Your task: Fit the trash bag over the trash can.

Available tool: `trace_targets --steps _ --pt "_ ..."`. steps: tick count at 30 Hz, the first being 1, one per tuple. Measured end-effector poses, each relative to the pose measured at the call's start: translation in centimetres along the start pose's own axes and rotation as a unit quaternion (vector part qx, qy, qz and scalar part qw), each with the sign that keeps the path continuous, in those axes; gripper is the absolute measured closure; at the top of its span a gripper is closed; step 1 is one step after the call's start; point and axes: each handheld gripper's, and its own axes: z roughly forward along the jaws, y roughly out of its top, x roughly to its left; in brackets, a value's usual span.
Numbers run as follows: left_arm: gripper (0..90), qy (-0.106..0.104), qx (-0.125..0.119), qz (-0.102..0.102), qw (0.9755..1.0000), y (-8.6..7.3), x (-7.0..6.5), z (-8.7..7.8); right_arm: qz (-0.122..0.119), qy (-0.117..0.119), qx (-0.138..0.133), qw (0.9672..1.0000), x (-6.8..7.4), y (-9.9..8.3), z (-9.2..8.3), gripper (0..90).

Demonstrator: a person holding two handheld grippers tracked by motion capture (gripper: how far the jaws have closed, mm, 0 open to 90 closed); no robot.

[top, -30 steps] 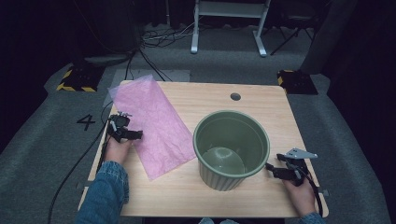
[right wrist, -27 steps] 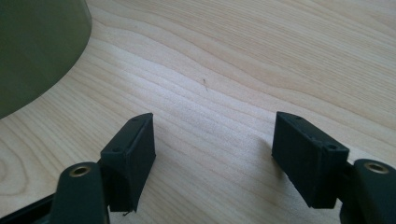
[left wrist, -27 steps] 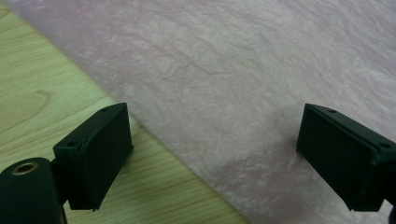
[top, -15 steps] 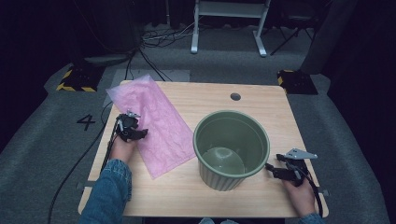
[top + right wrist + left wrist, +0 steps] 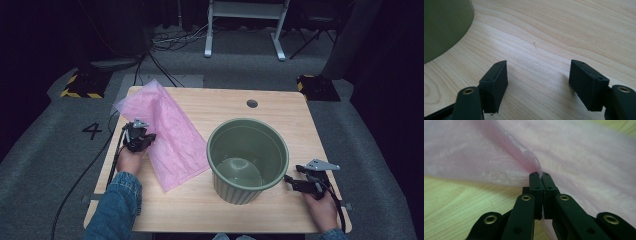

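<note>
While my left gripper (image 5: pixel 146 140) pinches the near edge of the thin pink plastic bag (image 5: pixel 165 131) lying flat on the pale wooden table (image 5: pixel 280 107), the high view puts the ribbed green plastic bucket (image 5: pixel 248 159) just right of it, unlined. Left gripper view: jaws have just been closing, film creased between them. Right gripper view: my right gripper (image 5: pixel 539 83) gapes, empty, beside the bucket. Judged: grasp done; lifting and lining remain.

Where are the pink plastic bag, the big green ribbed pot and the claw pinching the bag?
Pink plastic bag (image 5: pixel 172 140), high view, flat middle.
Green ribbed pot (image 5: pixel 235 192), high view, outer wall.
Left claw (image 5: pixel 540 176), left gripper view, shut tips on a bag fold.
</note>
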Motion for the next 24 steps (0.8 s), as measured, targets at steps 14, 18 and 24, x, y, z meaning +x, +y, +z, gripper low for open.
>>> trace_targets --steps 14,18,24 --pt "89.2 -0.057 -0.092 0.016 0.994 2.2 -1.6 -5.0 0.0 0.0 0.0 1.0 0.0 0.0 0.0 31.3" --pt "89.2 -0.062 -0.11 0.023 0.9917 3.0 -1.9 -6.4 0.0 0.0 0.0 1.0 0.0 0.0 0.0 31.3" --pt "89.2 -0.072 -0.141 0.041 0.9866 4.3 -2.5 -8.3 0.0 0.0 0.0 1.0 0.0 0.0 0.0 31.3"
